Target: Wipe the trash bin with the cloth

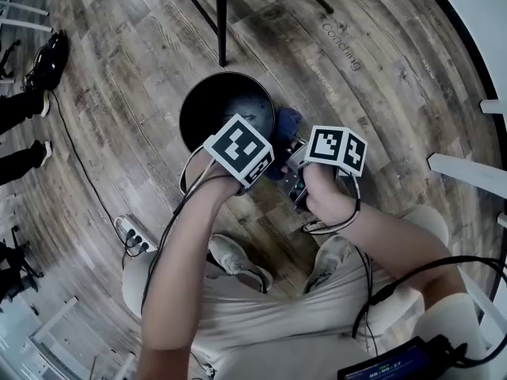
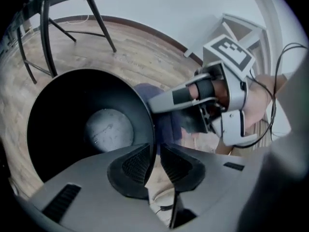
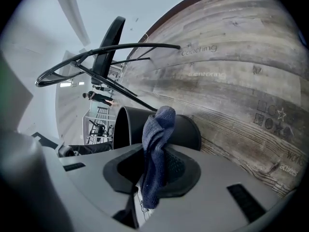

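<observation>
Tightly closed, the right gripper's (image 3: pixel 157 151) jaws clamp the cloth (image 3: pixel 160 127) – a dark blue fold of it stands up above the pads and a tail hangs below them. The left gripper's (image 2: pixel 153 151) jaws stand only a little apart, with the thin rim of the trash bin (image 2: pixel 72 110) between them. One pad lies against the inner wall, and a sliver of gap shows on the outer side.

By count there is one cloth, one black round bin, two grippers and two marker cubes (image 1: pixel 239 149). The cloth sits just outside the bin's rim on the right gripper's side; whether it touches the wall I cannot tell.

The bin stands on the wooden floor (image 1: pixel 396 93), just ahead of the person's two shoes (image 1: pixel 234 260), its mouth open toward the head view. Beyond it, apart from the rim, rise black furniture legs (image 1: pixel 223 22). A power strip (image 1: pixel 133 233) lies to the left of the shoes – bare boards spread right of the bin as far as the white edge there.
</observation>
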Demonstrator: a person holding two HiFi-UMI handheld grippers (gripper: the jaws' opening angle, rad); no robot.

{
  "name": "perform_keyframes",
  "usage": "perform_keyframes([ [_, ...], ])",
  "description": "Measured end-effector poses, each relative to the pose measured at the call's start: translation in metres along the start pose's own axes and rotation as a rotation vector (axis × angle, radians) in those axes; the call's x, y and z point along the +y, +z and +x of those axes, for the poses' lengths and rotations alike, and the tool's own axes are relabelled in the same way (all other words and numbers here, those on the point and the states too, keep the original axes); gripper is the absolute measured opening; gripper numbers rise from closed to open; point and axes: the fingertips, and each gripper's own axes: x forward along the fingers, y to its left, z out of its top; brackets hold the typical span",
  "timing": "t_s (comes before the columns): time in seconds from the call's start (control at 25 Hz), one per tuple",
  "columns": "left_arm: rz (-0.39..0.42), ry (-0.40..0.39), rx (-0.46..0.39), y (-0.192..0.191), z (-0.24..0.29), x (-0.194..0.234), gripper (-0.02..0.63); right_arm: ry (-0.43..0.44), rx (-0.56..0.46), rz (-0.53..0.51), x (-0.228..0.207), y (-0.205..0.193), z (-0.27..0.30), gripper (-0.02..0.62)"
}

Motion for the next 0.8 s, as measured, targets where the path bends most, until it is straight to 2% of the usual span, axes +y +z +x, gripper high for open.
perform_keyframes([
  [0.12, 0.007, 0.014, 0.048, -0.012, 0.005, 0.008, 0.075, -0.019, 0.004, 0.016, -0.008, -0.001, 0.008, 0.063],
  [0.24, -0.007, -0.008, 0.033, -0.01, 0.005, 0.008, 0.054, -0.038, 0.012, 0.025, -0.016, -0.003, 0.018, 0.063],
  [0.48, 0.002, -0.032, 0.012, -0.008, 0.007, 0.008, 0.054, -0.103, 0.019, 0.012, -0.045, -0.003, 0.042, 0.063],
  [0.64, 0.033, -0.032, 0.019, -0.008, 0.008, 0.008, 0.054, -0.136, 0.005, 0.065, -0.073, 0.0, 0.064, 0.063],
  [0.8, 0.054, -0.042, 0.013, -0.007, 0.009, 0.008, 0.051, -0.127, -0.018, 0.13, -0.097, 0.004, 0.082, 0.063],
])
